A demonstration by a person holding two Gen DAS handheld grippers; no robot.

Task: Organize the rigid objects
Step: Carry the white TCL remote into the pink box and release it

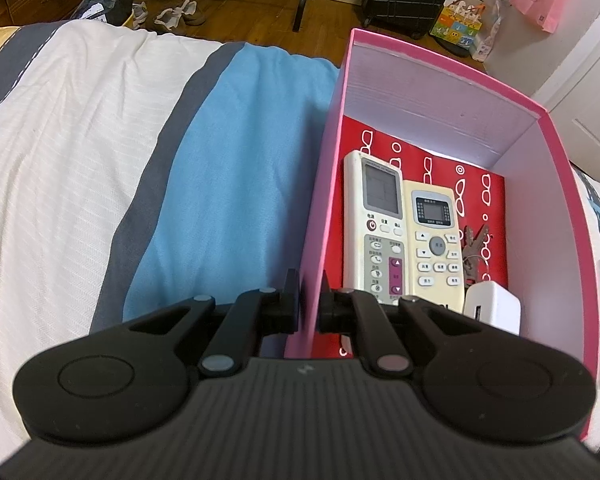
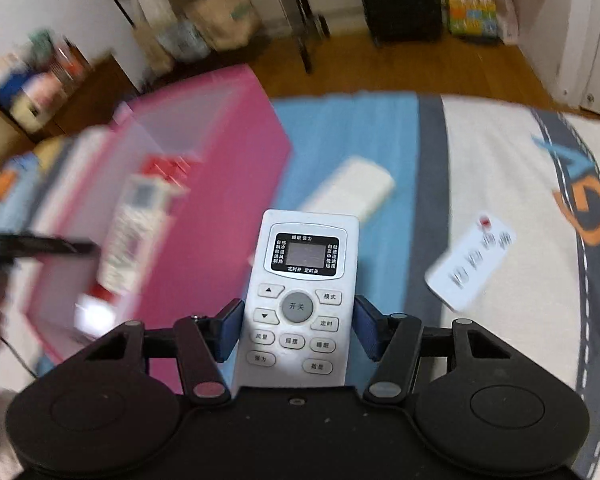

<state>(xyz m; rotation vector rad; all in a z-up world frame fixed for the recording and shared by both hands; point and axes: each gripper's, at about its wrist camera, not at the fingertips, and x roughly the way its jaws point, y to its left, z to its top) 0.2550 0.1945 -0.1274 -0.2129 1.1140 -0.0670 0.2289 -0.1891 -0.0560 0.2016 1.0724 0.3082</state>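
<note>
In the left wrist view, the striped bedspread (image 1: pixel 100 140) fills the left half of the frame. At lower centre the left tongs (image 1: pixel 309 308) are clamped on the near left wall of the pink box (image 1: pixel 560 184), one finger outside and one inside, steadying it. Inside the box, on its red patterned floor, lie a large white remote (image 1: pixel 374 224) and a cream remote (image 1: pixel 436 240) side by side and touching. To their right sits a bunch of keys (image 1: pixel 474 252), with a white charger (image 1: pixel 492 306) at the near corner.

In the right wrist view the box shows blurred at left. At lower centre the right tongs (image 2: pixel 298 332) hold a white remote with a grey round button (image 2: pixel 304 292), its screen end pointing forward, the blue pads against both its sides. Beyond it on the blue stripe lies a cream remote face down (image 2: pixel 352 192), and at the right, on the white stripe, a thin white remote (image 2: pixel 470 260). Both are outside the box.

The view is smeared as if by quick motion, so I judge the held remote is heading for the box. The grip is near the remote's rear end, so a fast swing could let it pivot or slip out. It could also catch the tall box wall and tip the box, or land on the two remotes and scatter the keys.
</note>
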